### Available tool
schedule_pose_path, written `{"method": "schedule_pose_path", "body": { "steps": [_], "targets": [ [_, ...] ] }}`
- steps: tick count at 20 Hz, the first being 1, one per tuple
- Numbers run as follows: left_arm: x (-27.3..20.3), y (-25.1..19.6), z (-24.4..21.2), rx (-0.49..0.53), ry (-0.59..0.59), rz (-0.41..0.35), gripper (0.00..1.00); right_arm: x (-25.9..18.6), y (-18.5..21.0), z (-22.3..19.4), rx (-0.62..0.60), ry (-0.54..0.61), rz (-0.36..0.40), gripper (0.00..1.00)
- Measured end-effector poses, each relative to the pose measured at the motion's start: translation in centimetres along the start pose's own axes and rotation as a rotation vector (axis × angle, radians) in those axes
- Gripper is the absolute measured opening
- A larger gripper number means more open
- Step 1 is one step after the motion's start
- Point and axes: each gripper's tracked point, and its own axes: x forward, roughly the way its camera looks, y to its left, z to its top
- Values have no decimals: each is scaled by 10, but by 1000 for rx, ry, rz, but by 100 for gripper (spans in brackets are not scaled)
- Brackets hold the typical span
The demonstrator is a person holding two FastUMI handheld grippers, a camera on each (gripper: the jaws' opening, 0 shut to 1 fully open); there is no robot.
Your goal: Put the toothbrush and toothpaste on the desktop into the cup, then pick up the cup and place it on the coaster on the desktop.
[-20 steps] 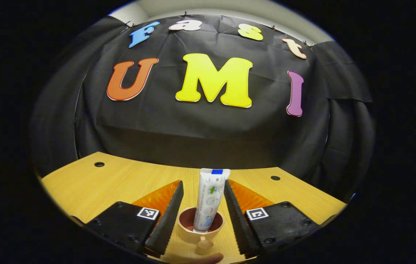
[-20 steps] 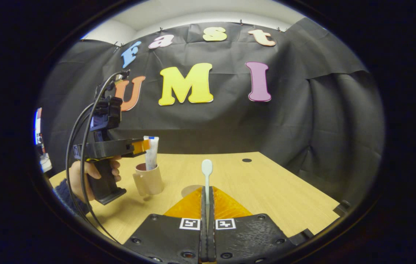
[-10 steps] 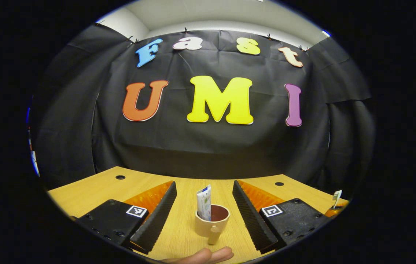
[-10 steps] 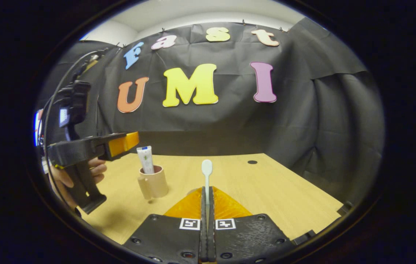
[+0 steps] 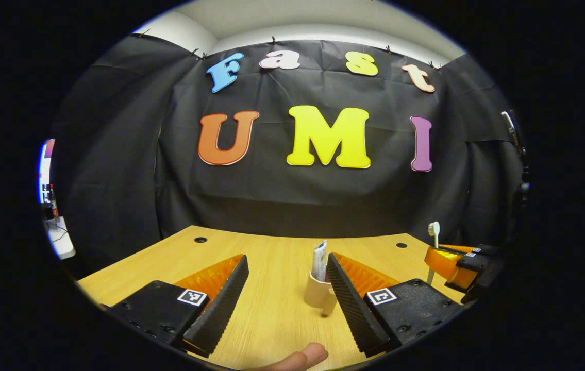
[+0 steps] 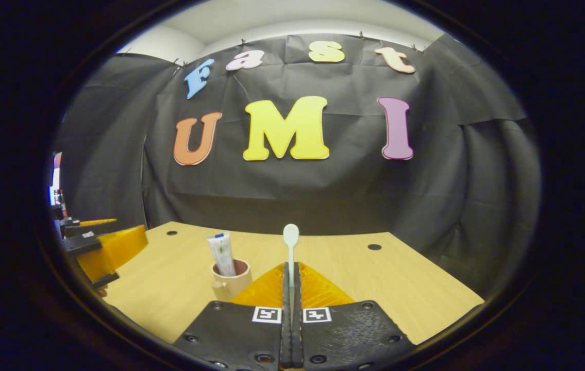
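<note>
Cup (image 6: 230,283): beige, handled, upright on desk (image 6: 374,288). Toothpaste (image 6: 221,253): white tube standing tilted inside cup. Toothbrush (image 6: 290,246): white, upright, clamped in right gripper (image 6: 290,288).

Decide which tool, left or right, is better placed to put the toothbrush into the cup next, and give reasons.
Right. The right tool is shut on the toothbrush, near the cup with the toothpaste. The left tool is open and holds nothing.
</note>
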Motion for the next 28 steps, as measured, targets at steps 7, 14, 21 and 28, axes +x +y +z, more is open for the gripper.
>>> {"method": "schedule_pose_path", "body": {
  "steps": [7,14,21,28],
  "targets": [
    [-23,22,27,-31,-47,-2,96,66,38,53,1,-92,47,1],
    [-20,29,21,16,-37,-3,96,112,108,69,-31,-174,163,1],
    [-12,54,14,-13,-16,43,96,151,114,28,19,-75,159,2],
    [-1,58,-5,-73,54,44,97,135,107,30,-56,-99,166,81]
  ]
}}
